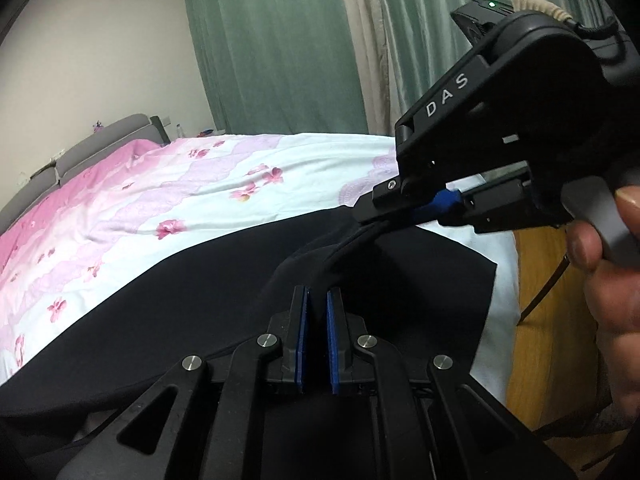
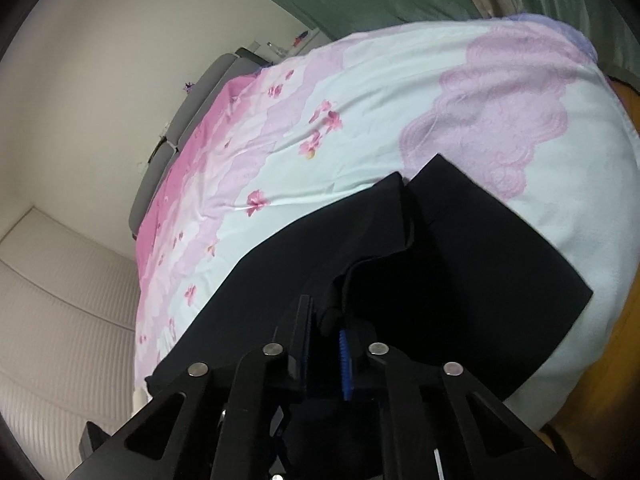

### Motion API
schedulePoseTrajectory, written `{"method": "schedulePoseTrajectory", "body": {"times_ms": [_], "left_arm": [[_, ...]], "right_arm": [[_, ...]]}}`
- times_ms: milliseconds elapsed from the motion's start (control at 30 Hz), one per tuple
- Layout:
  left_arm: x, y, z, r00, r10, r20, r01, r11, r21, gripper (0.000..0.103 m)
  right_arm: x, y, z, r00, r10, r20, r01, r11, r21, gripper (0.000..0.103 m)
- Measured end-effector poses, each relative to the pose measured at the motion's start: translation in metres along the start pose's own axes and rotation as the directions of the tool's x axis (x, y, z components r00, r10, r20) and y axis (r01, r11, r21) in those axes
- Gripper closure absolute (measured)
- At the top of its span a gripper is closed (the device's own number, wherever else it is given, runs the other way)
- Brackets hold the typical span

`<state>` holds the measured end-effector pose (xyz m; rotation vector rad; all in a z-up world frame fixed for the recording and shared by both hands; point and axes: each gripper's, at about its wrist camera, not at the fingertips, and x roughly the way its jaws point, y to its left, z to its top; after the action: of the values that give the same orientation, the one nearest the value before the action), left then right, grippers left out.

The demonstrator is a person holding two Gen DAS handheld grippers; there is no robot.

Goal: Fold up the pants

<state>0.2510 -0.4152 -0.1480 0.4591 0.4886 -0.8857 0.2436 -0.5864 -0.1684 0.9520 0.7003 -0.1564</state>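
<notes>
Black pants (image 1: 192,300) lie on a bed with a pink-and-white floral sheet (image 1: 160,200); they also show in the right wrist view (image 2: 460,248). My left gripper (image 1: 318,300) is nearly shut on a raised fold of the pants fabric between its blue pads. My right gripper (image 1: 376,216) comes in from the right, held by a hand, and pinches the same raised edge a little farther along. In the right wrist view the right gripper (image 2: 326,320) is shut on a bunched fold of black fabric.
The grey headboard (image 1: 100,140) stands at the far left. Green curtains (image 1: 280,40) hang behind the bed. The wooden floor (image 1: 552,340) shows past the right edge of the bed. A white wall (image 2: 100,80) lies beyond.
</notes>
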Motion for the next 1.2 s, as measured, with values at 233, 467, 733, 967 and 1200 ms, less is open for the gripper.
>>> {"method": "schedulePoseTrajectory", "body": {"times_ms": [233,467,733,967,1200], "left_arm": [[-0.023,-0.025,0.008,0.998,-0.046,0.038,0.046,0.999,-0.008,0.092],[-0.018,-0.071,-0.001,0.988,-0.151,0.015,0.151,0.988,0.011,0.091],[-0.03,-0.086,-0.033,0.982,-0.19,-0.004,0.19,0.981,0.048,0.091],[-0.035,-0.032,-0.048,0.998,-0.07,0.002,0.07,0.996,-0.051,0.051],[-0.046,0.015,-0.058,0.999,0.048,0.006,-0.047,0.988,-0.148,0.035]], "right_arm": [[-0.043,0.0,-0.003,0.997,-0.017,0.072,0.021,0.998,-0.061,0.094],[-0.041,-0.067,-0.007,0.996,-0.085,-0.003,0.085,0.996,0.04,0.094],[-0.014,-0.09,-0.022,0.989,-0.138,-0.046,0.139,0.99,0.033,0.094],[-0.013,-0.085,-0.023,0.991,-0.13,-0.033,0.129,0.992,-0.01,0.092],[-0.032,-0.06,-0.035,0.957,-0.283,0.07,0.288,0.955,-0.075,0.057]]}}
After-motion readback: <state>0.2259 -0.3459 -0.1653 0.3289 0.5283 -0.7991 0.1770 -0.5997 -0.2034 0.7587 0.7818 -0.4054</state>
